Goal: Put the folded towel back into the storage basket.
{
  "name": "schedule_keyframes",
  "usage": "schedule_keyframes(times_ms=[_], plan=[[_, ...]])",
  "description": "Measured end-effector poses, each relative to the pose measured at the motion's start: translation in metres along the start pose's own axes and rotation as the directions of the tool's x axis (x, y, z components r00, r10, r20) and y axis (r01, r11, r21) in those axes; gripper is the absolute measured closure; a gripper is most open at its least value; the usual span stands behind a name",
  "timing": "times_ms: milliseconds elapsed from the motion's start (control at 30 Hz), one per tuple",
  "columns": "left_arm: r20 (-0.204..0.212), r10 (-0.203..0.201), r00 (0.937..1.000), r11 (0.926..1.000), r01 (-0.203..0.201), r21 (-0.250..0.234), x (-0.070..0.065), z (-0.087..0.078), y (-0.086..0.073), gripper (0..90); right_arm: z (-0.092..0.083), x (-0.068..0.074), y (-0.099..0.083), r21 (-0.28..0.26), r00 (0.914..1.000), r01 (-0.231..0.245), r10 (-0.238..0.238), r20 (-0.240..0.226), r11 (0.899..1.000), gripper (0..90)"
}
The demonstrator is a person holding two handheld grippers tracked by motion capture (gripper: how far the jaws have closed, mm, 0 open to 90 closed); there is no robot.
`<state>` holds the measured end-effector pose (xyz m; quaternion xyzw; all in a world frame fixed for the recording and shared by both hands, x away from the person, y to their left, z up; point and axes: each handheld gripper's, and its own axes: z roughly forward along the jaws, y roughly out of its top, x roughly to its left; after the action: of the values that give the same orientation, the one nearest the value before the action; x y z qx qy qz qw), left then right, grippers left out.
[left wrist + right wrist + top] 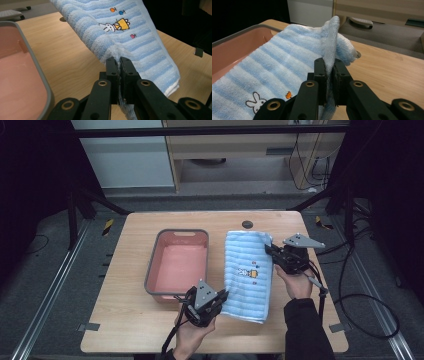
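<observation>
We are pinching the towel (248, 272) with both sets of jaws, and both sets are pressed tight on the cloth. In the left gripper view, the two black jaws of our left gripper (119, 65) are squeezing a thin fold at the towel's near edge, and a bit of cloth is poking down between them. In the right gripper view, the jaws of our right gripper (329, 65) are squeezing a corner of the towel, and that corner is sticking up above them like a little ear. The towel is soft and fluffy, with light blue and white stripes. It is showing a small white bunny (107, 27) with a yellow shape just beside it and a few tiny coloured dots near it. In the high view, the towel is stretching between our two grippers over the right half of the tabletop (125, 270). Our left hand (192, 332) is holding its gripper at the towel's near left corner, and our right hand (297, 285) is holding its gripper at the far right corner. Just beside the towel, on its left, a pink tub (155, 265) with a grey rim is sitting on the tabletop. A small dark round hole (247, 224) is showing in the tabletop just past the towel's far edge. Black cables (350, 285) are trailing off to the right.
</observation>
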<state>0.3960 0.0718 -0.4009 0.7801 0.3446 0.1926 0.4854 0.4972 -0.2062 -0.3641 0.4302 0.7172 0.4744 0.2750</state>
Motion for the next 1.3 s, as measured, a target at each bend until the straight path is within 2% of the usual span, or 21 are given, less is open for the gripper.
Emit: schedule_keyframes(times_ms=[467, 1000, 1300], plan=[[-0.044, 0.010, 0.9990, 0.9983, -0.013, -0.056, 0.021, -0.031, 0.021, 85.9, 0.006, 0.018, 0.038, -0.047, 0.9997, 0.015, -0.016, -0.020, 0.999, 83.6], [-0.094, -0.009, 0.9955, 0.9959, 0.000, -0.090, 0.049, -0.053, 0.025, 85.9, 0.027, 0.042, 0.068, -0.067, 0.9983, 0.026, -0.029, -0.050, 0.997, 83.7], [-0.118, -0.046, 0.9919, 0.9932, 0.033, -0.111, 0.067, -0.063, 0.025, 86.0, 0.044, 0.057, 0.084, -0.078, 0.9965, 0.032, -0.038, -0.075, 0.996, 83.7]])
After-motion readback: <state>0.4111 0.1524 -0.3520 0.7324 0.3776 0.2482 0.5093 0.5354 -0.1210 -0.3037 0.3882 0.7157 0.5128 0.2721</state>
